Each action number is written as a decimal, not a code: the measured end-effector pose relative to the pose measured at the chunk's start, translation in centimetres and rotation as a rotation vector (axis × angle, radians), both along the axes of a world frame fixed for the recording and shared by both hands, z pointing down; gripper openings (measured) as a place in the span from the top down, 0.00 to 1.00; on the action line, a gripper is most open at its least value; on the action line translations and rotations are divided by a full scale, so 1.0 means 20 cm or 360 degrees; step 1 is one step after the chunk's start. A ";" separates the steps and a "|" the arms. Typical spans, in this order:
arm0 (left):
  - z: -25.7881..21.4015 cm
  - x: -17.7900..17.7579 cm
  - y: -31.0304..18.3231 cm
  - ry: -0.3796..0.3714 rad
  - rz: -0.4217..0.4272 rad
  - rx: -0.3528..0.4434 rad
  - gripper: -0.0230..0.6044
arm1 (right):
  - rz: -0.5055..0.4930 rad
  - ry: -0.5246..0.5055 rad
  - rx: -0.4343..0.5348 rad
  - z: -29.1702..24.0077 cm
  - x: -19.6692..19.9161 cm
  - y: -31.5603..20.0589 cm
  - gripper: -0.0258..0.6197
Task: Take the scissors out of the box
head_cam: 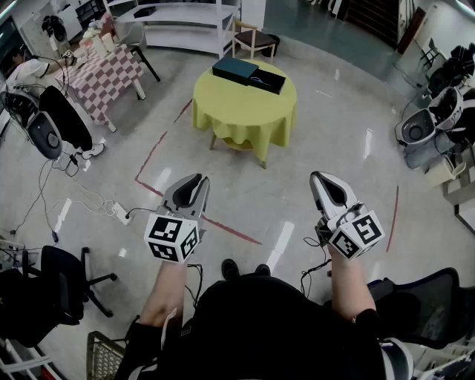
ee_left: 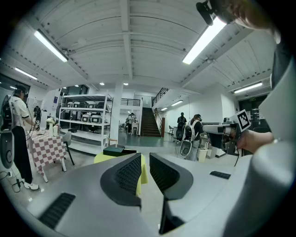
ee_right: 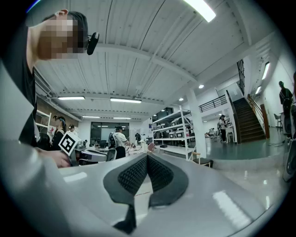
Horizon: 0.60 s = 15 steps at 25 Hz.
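Note:
A dark box [head_cam: 236,70] lies on the round yellow table [head_cam: 245,107] well ahead of me, with a black part [head_cam: 268,80] beside it. No scissors show in any view. My left gripper [head_cam: 199,180] hangs over the floor, far short of the table, its jaws a narrow gap apart and empty. In the left gripper view [ee_left: 144,159] the box [ee_left: 119,150] and the table [ee_left: 99,158] sit just beyond the left jaw. My right gripper [head_cam: 320,178] is shut and empty, level with the left one. The right gripper view [ee_right: 147,159] faces off toward shelving, away from the table.
A checkered table [head_cam: 104,74] stands at the far left, and a white shelf unit [head_cam: 185,22] and wooden chair [head_cam: 254,38] stand behind the yellow table. Office chairs [head_cam: 56,286] [head_cam: 415,308] flank me. Cables and a power strip [head_cam: 120,214] lie on the floor left.

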<state>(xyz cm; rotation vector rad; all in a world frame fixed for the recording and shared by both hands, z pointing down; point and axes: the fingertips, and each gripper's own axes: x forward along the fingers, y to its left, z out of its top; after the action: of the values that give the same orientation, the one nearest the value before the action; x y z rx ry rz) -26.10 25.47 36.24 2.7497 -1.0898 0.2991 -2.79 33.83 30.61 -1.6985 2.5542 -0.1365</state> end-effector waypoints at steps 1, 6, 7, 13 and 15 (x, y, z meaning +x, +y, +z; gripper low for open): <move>0.00 0.04 0.01 0.0001 0.0006 -0.0001 0.87 | 0.0006 -0.0011 -0.0007 0.01 0.04 0.01 0.95; 0.01 0.17 0.06 -0.0007 0.0030 -0.0008 0.87 | 0.0024 -0.0033 -0.0027 0.05 0.16 0.06 0.95; 0.01 0.18 0.06 -0.0010 0.0032 -0.0007 0.87 | 0.0028 -0.0032 -0.0025 0.05 0.18 0.06 0.95; 0.00 0.30 0.08 -0.0021 0.0038 0.0006 0.87 | 0.0015 0.0029 0.0008 0.05 0.26 0.10 0.95; 0.00 0.36 0.09 -0.0024 0.0036 0.0015 0.88 | -0.0017 -0.0021 0.0017 0.04 0.29 0.13 0.95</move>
<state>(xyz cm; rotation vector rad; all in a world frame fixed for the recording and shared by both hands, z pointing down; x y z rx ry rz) -18.89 27.23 36.18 2.7745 -1.0671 0.3194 3.05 36.42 31.51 -1.6745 2.5505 -0.1341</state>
